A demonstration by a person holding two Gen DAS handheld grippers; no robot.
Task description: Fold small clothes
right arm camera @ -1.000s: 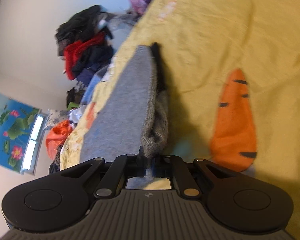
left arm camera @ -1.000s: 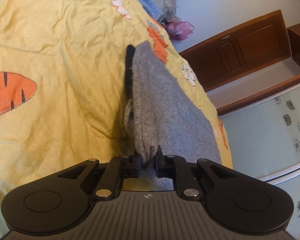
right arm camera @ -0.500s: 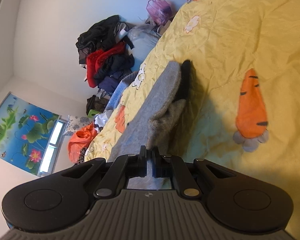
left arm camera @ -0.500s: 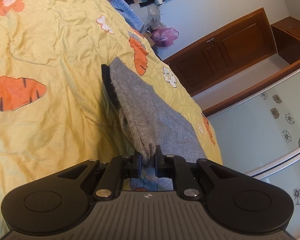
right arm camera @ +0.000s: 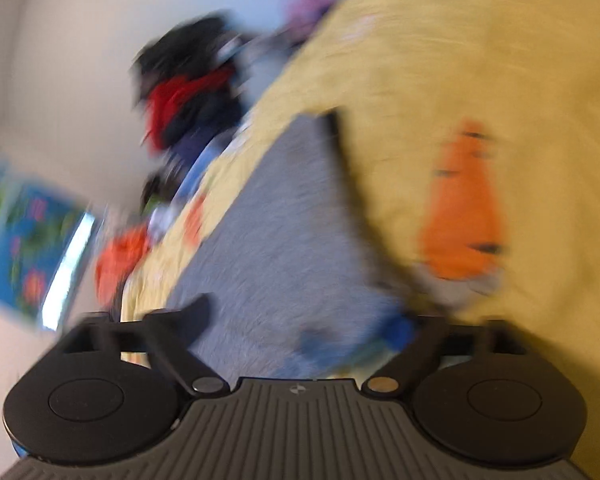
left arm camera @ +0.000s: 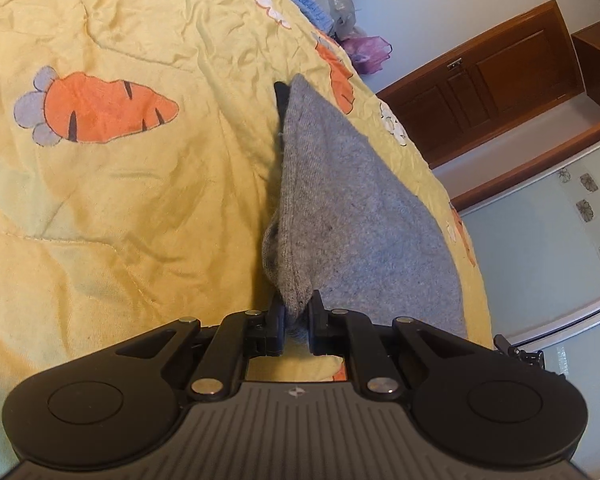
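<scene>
A small grey knit garment [left arm camera: 340, 216] lies on a yellow quilt [left arm camera: 120, 200] with carrot prints. A dark edge shows along its far left side. My left gripper [left arm camera: 296, 318] is shut on a bunched corner of the garment at its near end. In the right wrist view, which is blurred by motion, the same grey garment [right arm camera: 284, 232] lies flat on the quilt [right arm camera: 460, 60]. My right gripper [right arm camera: 304, 320] is open, its jaws spread wide over the garment's near edge and holding nothing.
A pile of dark and red clothes [right arm camera: 188, 92] sits at the far end of the bed by the wall. A wooden door [left arm camera: 500, 76] and a patterned wardrobe panel [left arm camera: 560, 240] stand beyond the bed's right edge. An orange bag [right arm camera: 120, 256] lies left of the bed.
My right gripper has opened and let go of the garment corner, which now lies flat. The right view swings fast. My left gripper still grips its corner and has lowered toward the quilt.
</scene>
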